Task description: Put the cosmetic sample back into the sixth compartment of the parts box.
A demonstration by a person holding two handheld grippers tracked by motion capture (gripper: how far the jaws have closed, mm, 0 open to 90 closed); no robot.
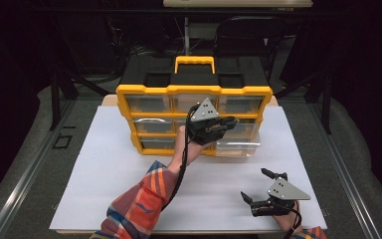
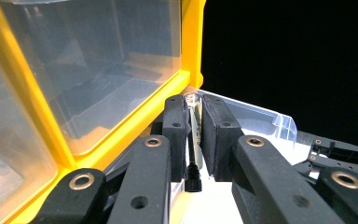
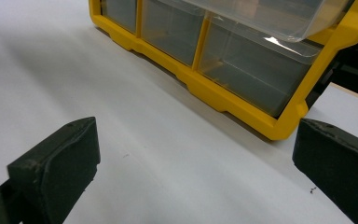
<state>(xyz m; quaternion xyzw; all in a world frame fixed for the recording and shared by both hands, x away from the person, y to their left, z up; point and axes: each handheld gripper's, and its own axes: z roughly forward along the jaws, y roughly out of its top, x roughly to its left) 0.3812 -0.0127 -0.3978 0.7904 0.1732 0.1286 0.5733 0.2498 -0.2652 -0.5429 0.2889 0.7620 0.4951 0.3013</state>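
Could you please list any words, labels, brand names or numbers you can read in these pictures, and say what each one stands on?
None can be read: the yellow plastic drawer organiser, its clear plastic drawers, the white table board and the black left gripper and right gripper carry no legible text.

no text, label, brand, number or sign can be read anywhere in these pictures.
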